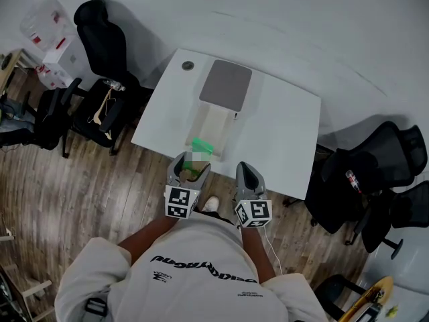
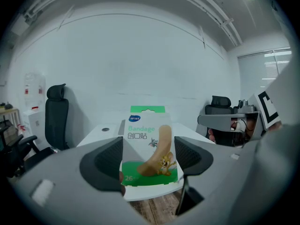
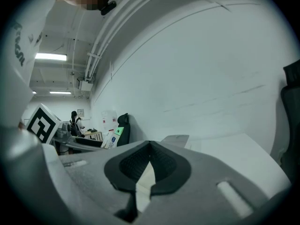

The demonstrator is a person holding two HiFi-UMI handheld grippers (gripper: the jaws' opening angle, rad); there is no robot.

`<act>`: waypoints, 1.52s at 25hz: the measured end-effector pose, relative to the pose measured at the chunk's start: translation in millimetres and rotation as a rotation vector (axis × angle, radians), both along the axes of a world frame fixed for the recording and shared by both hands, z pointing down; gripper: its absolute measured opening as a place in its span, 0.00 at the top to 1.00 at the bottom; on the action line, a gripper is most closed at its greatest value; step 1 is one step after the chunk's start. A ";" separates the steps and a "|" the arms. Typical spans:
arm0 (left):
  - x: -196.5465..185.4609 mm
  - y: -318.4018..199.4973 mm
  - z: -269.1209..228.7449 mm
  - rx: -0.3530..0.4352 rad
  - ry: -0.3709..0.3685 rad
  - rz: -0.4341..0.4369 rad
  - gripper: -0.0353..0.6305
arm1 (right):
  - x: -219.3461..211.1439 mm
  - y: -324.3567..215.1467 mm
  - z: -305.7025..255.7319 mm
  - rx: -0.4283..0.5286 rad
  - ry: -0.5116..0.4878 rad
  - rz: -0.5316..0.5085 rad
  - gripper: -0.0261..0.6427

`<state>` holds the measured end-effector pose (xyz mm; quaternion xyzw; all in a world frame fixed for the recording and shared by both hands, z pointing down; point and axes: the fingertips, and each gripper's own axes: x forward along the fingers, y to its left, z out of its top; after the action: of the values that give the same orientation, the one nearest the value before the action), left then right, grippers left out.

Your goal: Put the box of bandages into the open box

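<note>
Now the flat white-and-green cardboard bandage box (image 2: 149,149) stands upright between the jaws of the left gripper (image 2: 147,156), its printed face turned to that gripper's camera. The jaws are set narrow, pressed against its two side edges. In the head view the bandage box (image 1: 201,146) hangs over the near edge of the white table (image 1: 281,126), just short of the shallow white open box (image 1: 203,121), whose flat grey lid (image 1: 226,84) lies folded back on the far side.

The step in hand looks like the carry to the open box. To do it well, the person should move the left gripper (image 1: 188,172) forward until the carton is fully over the cavity. It should then be lowered inside the walls before the jaws part, since a tall, thin carton released high or on the rim would likely tip out.

The right gripper (image 3: 147,165) has its jaws drawn together, only a thin pale sliver showing below where they meet, and holds nothing. In the head view the right gripper (image 1: 249,182) hovers beside the left one at the table edge.
</note>
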<state>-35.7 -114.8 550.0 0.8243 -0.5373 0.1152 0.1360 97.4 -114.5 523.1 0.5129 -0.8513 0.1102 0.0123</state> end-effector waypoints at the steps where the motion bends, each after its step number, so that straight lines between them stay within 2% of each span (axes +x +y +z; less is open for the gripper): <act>1: 1.3 -2.1 -1.0 -0.003 0.000 -0.004 0.42 | 1.6 -1.8 0.1 -0.001 0.000 -0.001 0.96; 11: 0.3 -19.7 2.4 -0.025 0.006 -0.031 0.42 | 2.8 -14.9 6.0 -0.031 -0.024 0.012 0.96; 20: -2.1 -46.4 22.4 -0.081 -0.026 -0.005 0.42 | -2.7 -32.5 13.4 -0.052 0.000 0.049 0.96; 25: -1.3 -57.5 28.0 -0.108 0.011 0.008 0.42 | -5.4 -40.5 16.8 -0.054 0.009 0.061 0.96; 38: 3.0 -92.6 53.4 -0.200 0.026 0.010 0.42 | -7.0 -64.8 26.0 -0.063 0.004 0.078 0.96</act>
<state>-32.6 -207.4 603.4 0.8107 -0.5171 0.1584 0.2240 90.3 -179.3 549.1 0.5451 -0.8268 0.1364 0.0261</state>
